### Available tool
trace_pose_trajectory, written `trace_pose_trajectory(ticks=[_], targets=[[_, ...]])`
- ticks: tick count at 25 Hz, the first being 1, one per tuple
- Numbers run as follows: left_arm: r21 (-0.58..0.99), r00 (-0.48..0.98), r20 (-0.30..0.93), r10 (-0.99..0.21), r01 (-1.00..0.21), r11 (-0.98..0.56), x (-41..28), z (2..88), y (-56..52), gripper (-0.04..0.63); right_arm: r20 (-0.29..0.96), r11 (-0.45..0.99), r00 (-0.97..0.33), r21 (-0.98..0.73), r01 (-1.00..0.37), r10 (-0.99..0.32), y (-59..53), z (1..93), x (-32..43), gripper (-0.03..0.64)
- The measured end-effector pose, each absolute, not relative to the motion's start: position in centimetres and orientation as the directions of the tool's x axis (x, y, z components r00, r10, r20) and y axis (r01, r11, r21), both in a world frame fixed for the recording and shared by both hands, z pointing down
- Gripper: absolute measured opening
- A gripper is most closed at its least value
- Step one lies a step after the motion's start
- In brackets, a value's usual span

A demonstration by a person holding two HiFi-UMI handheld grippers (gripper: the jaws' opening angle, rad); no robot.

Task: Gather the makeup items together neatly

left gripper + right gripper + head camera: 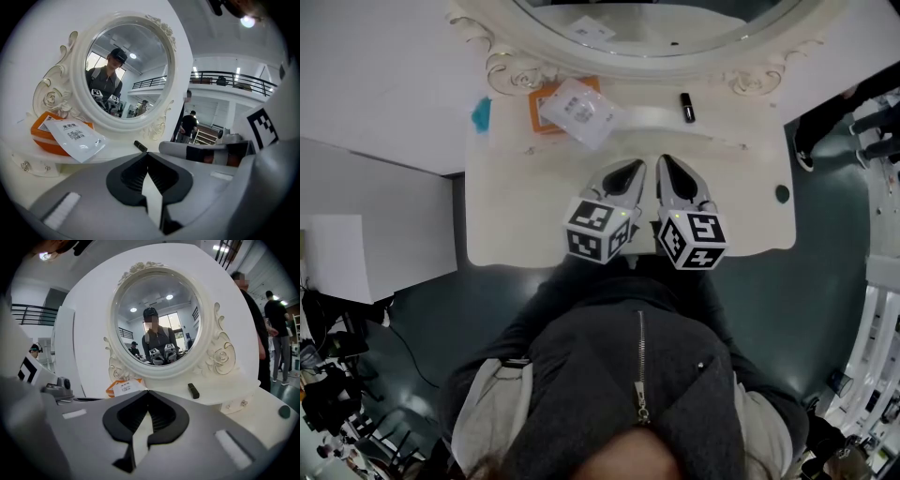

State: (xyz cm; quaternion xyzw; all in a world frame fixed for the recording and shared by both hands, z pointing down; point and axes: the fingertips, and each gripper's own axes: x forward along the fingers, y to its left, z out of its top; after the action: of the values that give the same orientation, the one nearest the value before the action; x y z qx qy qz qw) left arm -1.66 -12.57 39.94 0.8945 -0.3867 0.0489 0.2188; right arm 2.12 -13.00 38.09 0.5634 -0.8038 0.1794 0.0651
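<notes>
A: What's biggest here?
B: The white dressing table (750, 225), with its round mirror (656, 23) at the back.
A: And the 2 claws?
B: The left gripper (630, 169) and right gripper (667, 165) sit side by side, both pressed together and empty.
A: Makeup items?
B: An orange box (534, 123) sits under a white sachet (577, 111) on the left. A black lipstick tube (687, 107) lies well apart on the right.

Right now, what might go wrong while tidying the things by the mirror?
The white sachet lies loose and askew on the orange box; a nudge could slide it off. The black tube lies near the mirror and might roll when touched. The teal item sits at the left edge of the table and could be knocked off.
</notes>
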Motion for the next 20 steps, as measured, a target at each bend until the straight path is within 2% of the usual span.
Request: trace_pose_trajectory(ticks=[20], targets=[[0.375,0.717,0.235,-0.657,-0.690,-0.619,0.9,39.6,-12.7,0.009,0.319,0.285,-0.337,-0.199,-0.938,-0.886,-12.5,38.3,4.0,0.003]])
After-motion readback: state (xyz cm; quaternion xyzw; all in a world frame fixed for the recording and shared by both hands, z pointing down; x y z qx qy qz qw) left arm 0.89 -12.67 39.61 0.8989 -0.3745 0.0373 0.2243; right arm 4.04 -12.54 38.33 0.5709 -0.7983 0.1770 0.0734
